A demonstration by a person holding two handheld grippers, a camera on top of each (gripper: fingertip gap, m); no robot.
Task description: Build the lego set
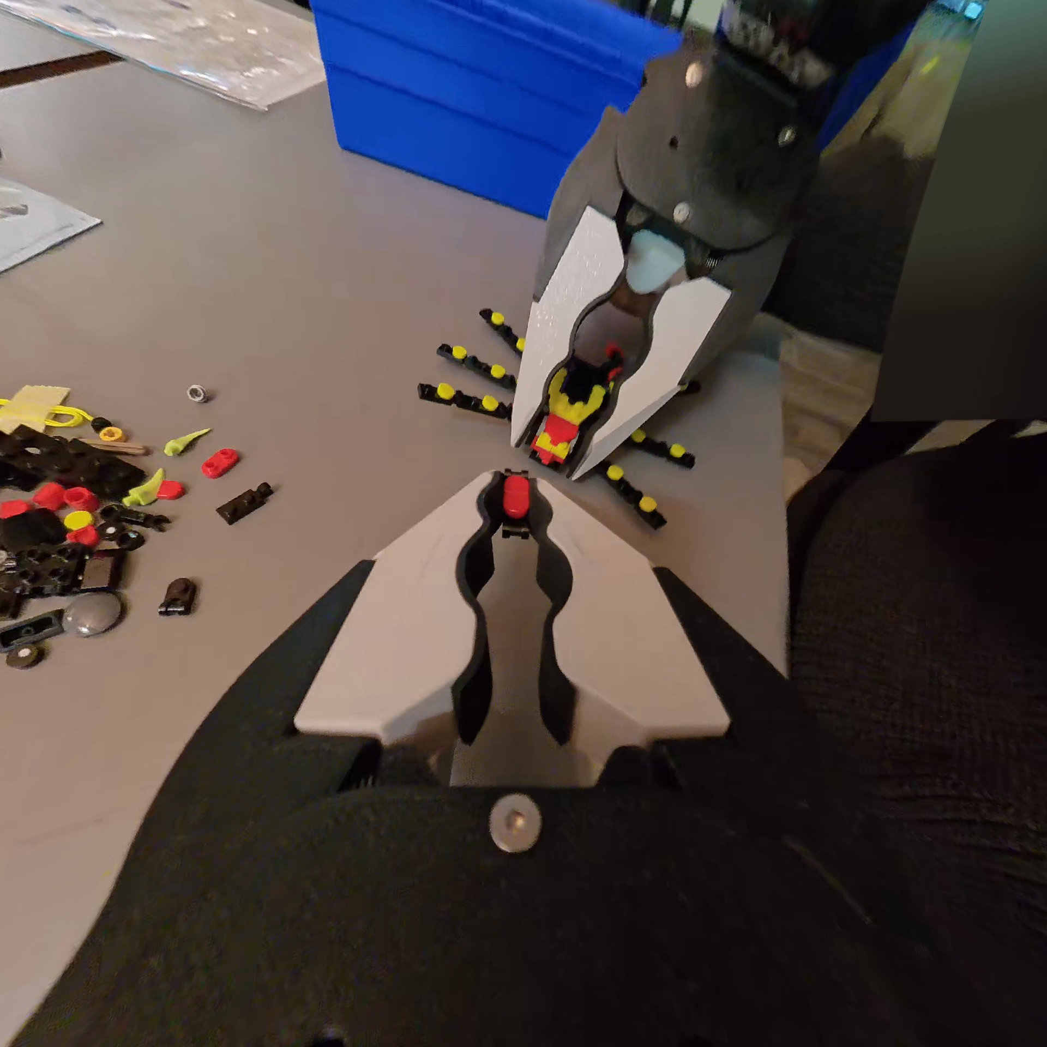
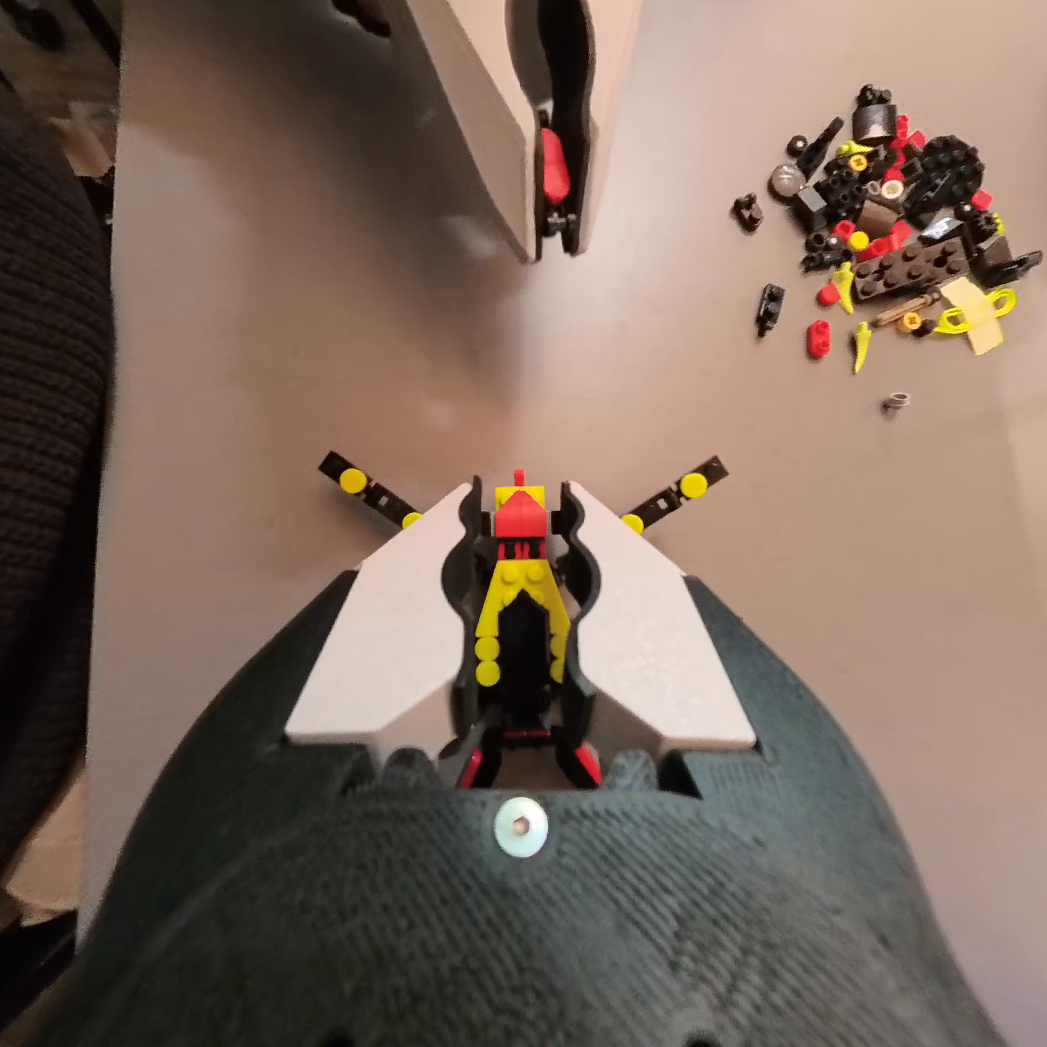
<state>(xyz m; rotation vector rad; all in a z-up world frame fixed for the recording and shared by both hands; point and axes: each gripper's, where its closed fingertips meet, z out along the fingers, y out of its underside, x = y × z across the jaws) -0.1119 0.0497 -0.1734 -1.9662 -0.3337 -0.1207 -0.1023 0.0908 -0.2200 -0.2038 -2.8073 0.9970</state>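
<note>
Both my jaws grip toy-brick parts.
My right gripper [image 2: 518, 498] clamps the yellow-red-black brick spider [image 2: 518, 572]; just beside it, my left gripper [image 1: 513, 481] pinches a small red rounded piece [image 1: 514, 498].

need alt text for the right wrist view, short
The right gripper clamps a yellow, red and black brick spider on a grey table. Ahead, the left gripper pinches a small red and black piece; loose bricks lie to the right.
</note>
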